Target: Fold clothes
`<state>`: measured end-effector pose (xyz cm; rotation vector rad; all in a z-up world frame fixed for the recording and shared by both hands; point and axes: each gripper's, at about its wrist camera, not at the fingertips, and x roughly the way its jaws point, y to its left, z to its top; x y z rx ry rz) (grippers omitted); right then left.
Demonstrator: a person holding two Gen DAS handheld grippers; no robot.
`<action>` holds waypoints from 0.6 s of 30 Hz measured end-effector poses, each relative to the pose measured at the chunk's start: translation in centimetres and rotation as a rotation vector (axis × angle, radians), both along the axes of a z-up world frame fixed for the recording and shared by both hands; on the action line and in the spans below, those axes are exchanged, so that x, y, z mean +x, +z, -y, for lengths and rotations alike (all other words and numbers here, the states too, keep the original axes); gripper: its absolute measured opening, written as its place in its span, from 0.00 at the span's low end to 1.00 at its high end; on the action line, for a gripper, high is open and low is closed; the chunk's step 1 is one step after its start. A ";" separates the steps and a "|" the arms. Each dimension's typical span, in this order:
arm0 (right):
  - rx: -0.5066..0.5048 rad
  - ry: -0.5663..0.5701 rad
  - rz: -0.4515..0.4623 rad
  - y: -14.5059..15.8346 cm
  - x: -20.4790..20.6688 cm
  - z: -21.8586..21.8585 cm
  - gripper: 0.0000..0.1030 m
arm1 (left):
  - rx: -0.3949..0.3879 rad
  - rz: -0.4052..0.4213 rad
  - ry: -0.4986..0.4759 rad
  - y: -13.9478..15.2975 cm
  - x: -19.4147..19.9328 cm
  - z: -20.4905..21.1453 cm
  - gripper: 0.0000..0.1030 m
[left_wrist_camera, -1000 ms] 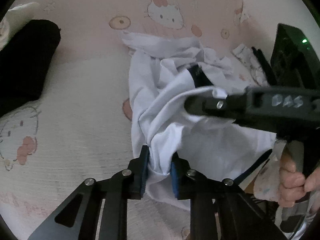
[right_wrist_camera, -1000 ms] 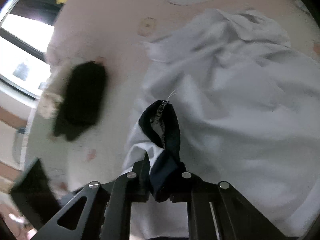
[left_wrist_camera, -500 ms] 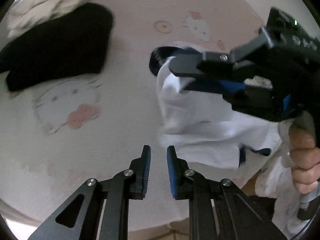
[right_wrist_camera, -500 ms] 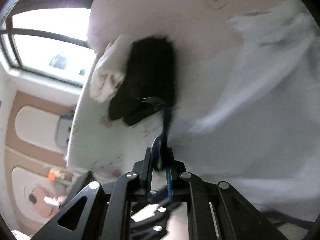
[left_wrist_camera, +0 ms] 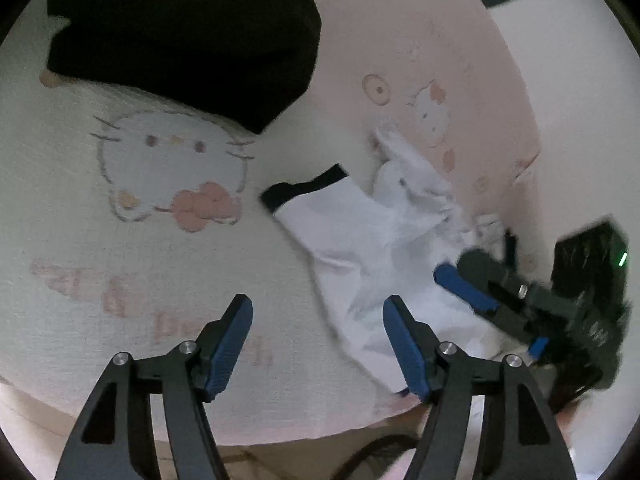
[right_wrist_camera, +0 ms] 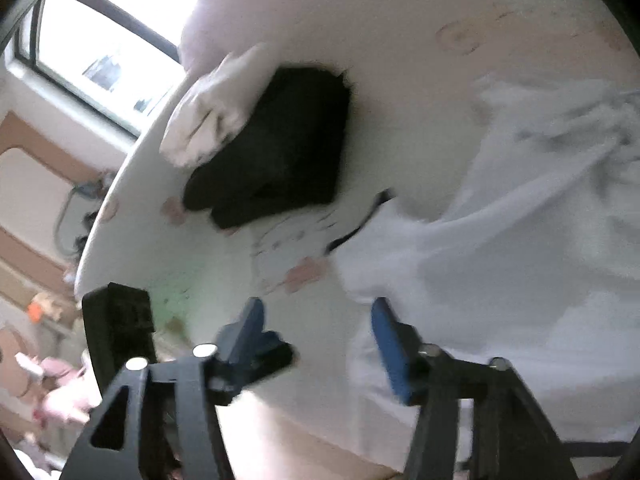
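A white shirt with a dark navy collar edge [left_wrist_camera: 384, 232] lies crumpled on the pink cartoon-cat bed sheet [left_wrist_camera: 168, 168]. Its dark edge [left_wrist_camera: 304, 188] points left. My left gripper [left_wrist_camera: 318, 308] is open and empty, just above the sheet at the shirt's near-left edge. My right gripper [right_wrist_camera: 316, 312] is open and empty at the shirt's [right_wrist_camera: 500, 248] left edge; it also shows in the left wrist view [left_wrist_camera: 472, 284], resting over the shirt's right part.
A folded black garment [left_wrist_camera: 188, 36] lies at the far left with a folded cream one [right_wrist_camera: 212, 116] beside it. The bed's near edge [left_wrist_camera: 280, 436] runs just below my left gripper. A window [right_wrist_camera: 104, 44] is behind the bed.
My right gripper let go of the shirt's dark collar and opened. My left gripper opened wider. The shirt dropped flat onto the sheet.
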<state>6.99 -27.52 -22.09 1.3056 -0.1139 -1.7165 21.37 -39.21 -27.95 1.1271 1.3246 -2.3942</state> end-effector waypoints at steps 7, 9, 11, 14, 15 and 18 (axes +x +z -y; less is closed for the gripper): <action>0.106 -0.132 -0.027 -0.7 -1.0 -5.1 0.62 | 0.033 0.020 -0.055 -0.1 -2.4 -0.5 0.64; 0.116 -0.169 0.012 -1.4 -1.0 -6.5 0.62 | 0.035 0.035 -0.069 -0.4 -3.4 -0.6 0.64; 0.112 -0.200 0.047 -2.1 -0.9 -7.7 0.62 | 0.050 0.050 -0.080 -1.0 -4.2 -0.5 0.64; 0.134 -0.232 0.065 -2.8 -0.2 -9.6 0.62 | 0.065 0.076 -0.088 -1.7 -5.1 -0.4 0.64; 0.157 -0.239 0.059 -3.1 0.2 -10.0 0.62 | 0.069 0.083 -0.090 -1.9 -5.3 -0.4 0.64; 0.212 -0.245 0.044 -4.0 1.3 -10.8 0.62 | 0.080 0.102 -0.096 -2.4 -5.9 -0.3 0.64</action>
